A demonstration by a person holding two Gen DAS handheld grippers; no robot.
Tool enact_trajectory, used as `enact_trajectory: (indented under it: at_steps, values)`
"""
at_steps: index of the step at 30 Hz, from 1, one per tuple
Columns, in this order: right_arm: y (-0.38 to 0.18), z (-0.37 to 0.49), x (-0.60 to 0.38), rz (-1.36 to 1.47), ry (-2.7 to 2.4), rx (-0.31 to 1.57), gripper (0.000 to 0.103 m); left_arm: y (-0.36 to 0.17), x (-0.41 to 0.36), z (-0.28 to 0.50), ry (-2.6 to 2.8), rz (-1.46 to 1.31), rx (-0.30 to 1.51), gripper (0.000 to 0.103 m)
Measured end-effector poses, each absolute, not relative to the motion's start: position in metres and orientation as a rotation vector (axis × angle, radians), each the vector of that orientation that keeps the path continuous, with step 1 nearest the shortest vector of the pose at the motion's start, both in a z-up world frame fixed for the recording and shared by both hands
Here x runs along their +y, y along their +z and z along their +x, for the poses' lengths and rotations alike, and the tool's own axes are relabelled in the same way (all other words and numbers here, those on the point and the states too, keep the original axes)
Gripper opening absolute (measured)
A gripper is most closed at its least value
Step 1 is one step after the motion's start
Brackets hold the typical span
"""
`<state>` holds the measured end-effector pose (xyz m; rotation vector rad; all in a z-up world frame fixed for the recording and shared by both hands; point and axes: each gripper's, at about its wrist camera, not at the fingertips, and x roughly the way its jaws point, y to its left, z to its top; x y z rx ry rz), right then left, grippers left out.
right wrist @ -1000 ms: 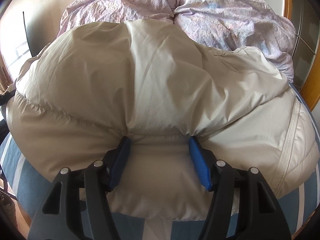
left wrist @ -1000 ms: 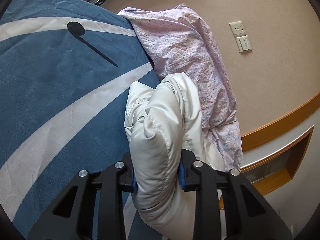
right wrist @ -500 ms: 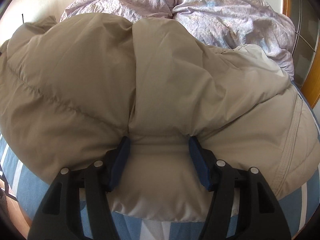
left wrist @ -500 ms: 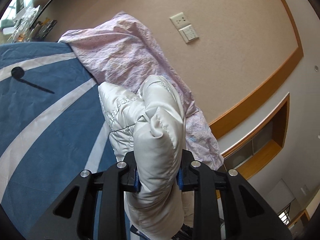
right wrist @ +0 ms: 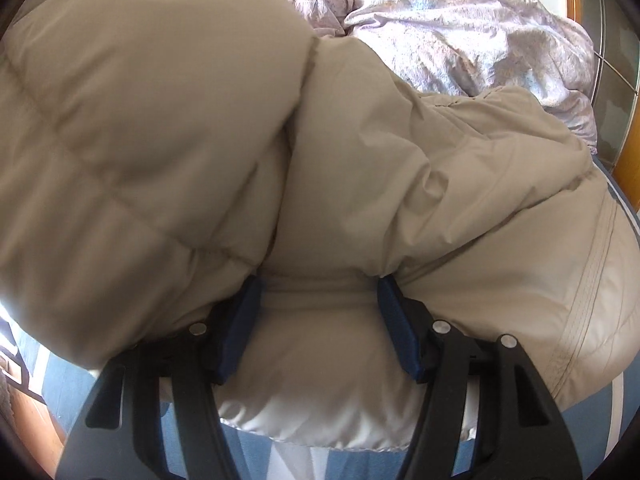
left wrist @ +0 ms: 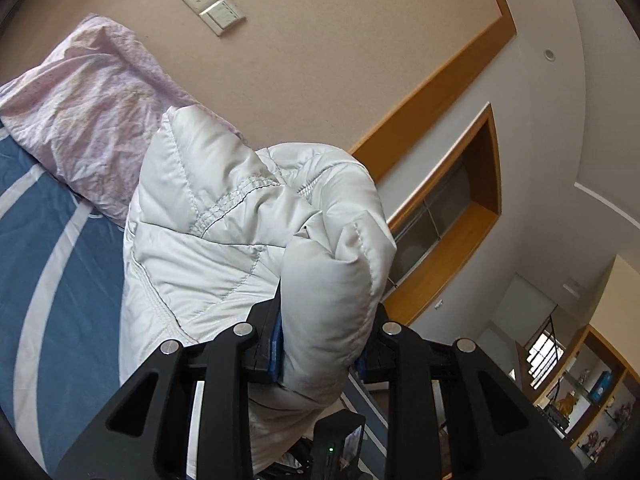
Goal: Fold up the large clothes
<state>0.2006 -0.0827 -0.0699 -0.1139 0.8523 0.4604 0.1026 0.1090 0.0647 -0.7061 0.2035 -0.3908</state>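
Note:
A puffy white quilted jacket [left wrist: 224, 248] lies on the bed. My left gripper [left wrist: 320, 344] is shut on a thick fold of it and holds that part lifted above the blue striped bedsheet [left wrist: 52, 280]. In the right wrist view the same jacket [right wrist: 320, 152] looks beige and fills most of the frame. My right gripper [right wrist: 320, 320] is shut on a bunched edge of it, low over the sheet [right wrist: 600, 432]. A raised bulge of the jacket leans in from the left.
A crumpled lilac duvet [left wrist: 92, 108] lies at the head of the bed against the beige wall and shows behind the jacket in the right wrist view [right wrist: 472, 36]. A wall socket and switch [left wrist: 214, 6] and a wood-framed niche [left wrist: 452, 216] are on the wall.
My left gripper has risen and tilted up with the jacket fold, so more wall and ceiling show. In the right wrist view the lifted left part of the jacket has swung closer.

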Motion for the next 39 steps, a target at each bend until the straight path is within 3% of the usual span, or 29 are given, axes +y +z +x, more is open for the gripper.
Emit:
enact_trajectory:
  at_steps: [15, 19, 39]
  values:
    - [-0.026, 0.220, -0.210, 0.063, 0.329, 0.765, 0.061, 0.052, 0.023, 0.141, -0.512, -0.631, 0.340, 0.026]
    - [-0.024, 0.228, -0.253, 0.074, 0.214, 0.748, 0.067, 0.043, -0.001, 0.153, -0.539, -0.619, 0.392, 0.026]
    - [-0.075, 0.265, -0.394, 0.134, -0.065, 0.844, 0.067, -0.008, -0.111, 0.192, -0.536, -0.420, 0.635, 0.026]
